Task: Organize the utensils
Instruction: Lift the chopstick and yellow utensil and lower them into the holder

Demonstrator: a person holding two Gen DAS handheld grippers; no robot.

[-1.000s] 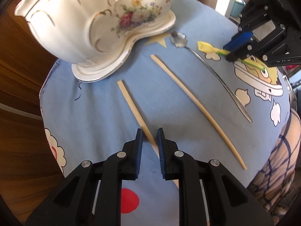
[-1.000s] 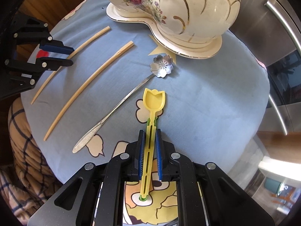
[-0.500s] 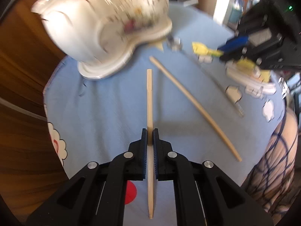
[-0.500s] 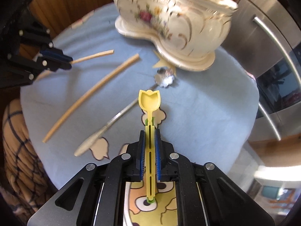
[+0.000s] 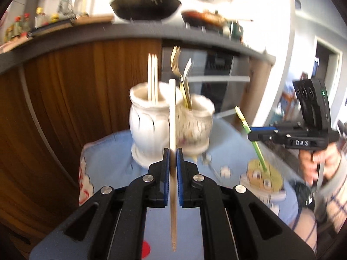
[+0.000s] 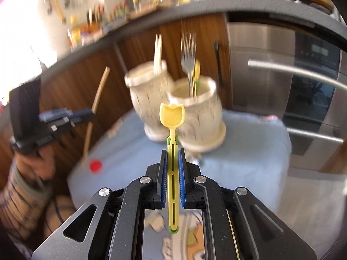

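My left gripper [image 5: 172, 153] is shut on a wooden chopstick [image 5: 172, 117], held upright in the air before the white double-cup ceramic holder [image 5: 151, 125]. My right gripper [image 6: 172, 155] is shut on a yellow tulip-shaped spoon [image 6: 172, 114], also lifted and pointing at the holder [image 6: 195, 117]. The holder's left cup holds chopsticks [image 5: 153, 75]; its right cup holds forks [image 5: 181, 73]. The right gripper with the spoon shows at the right of the left wrist view [image 5: 251, 134]. The left gripper with the chopstick shows at the left of the right wrist view [image 6: 92, 114].
The holder stands on a round table under a blue cartoon cloth [image 5: 108, 158]. A metal spoon [image 5: 208, 162] lies blurred on the cloth by the holder's base. Wooden cabinets [image 5: 65, 99] and a steel oven [image 6: 303, 86] stand behind. A counter with pans [image 5: 145, 6] runs above.
Both grippers have lifted their utensils off the cloth and tilted up level, so the views now look across at the holder instead of down. The left gripper closed on the chopstick.
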